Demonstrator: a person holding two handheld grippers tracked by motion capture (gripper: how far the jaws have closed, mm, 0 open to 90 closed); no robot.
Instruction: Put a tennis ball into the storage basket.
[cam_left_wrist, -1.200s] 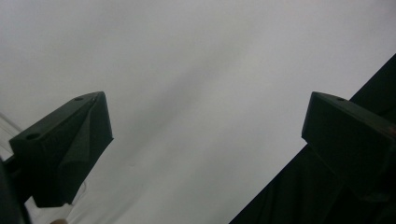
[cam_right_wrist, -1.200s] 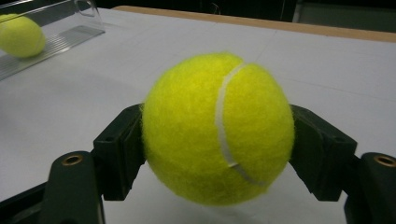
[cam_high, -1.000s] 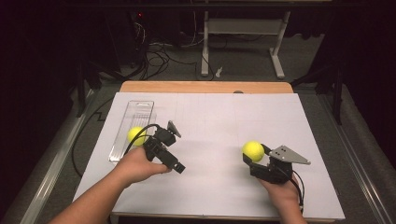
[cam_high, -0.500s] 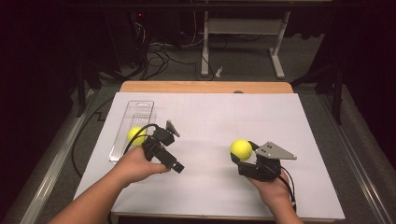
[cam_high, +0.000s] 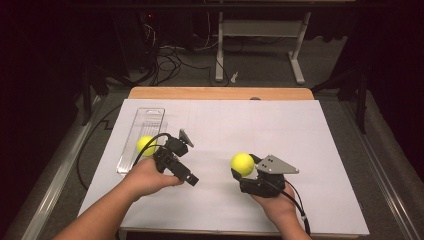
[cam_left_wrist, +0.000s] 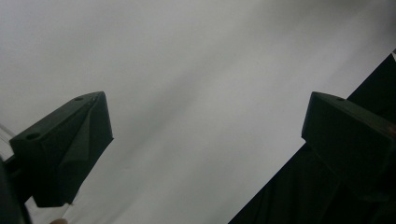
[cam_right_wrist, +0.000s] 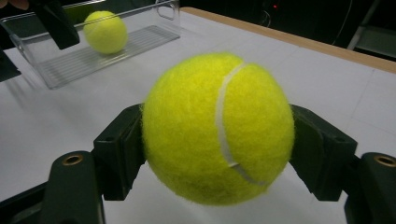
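Bright, evenly lit white table (cam_high: 300, 130) against dark, murky surroundings; left gripper view soft and blurred.

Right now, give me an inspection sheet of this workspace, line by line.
Surface: white sheet over a wooden table.
Job's things: one tennis ball gripped off the sheet; a second ball lying in the clear tray at the left.
Clutter: nothing seen.
Grippers: right tongs shut on the tennis ball; left tongs open, with nothing between the jaws, beside the tray.
Cables: one black cable loops from the left tongs, another trails past the right wrist.
Surroundings: dark floor with loose wires and a white stand frame beyond the table.
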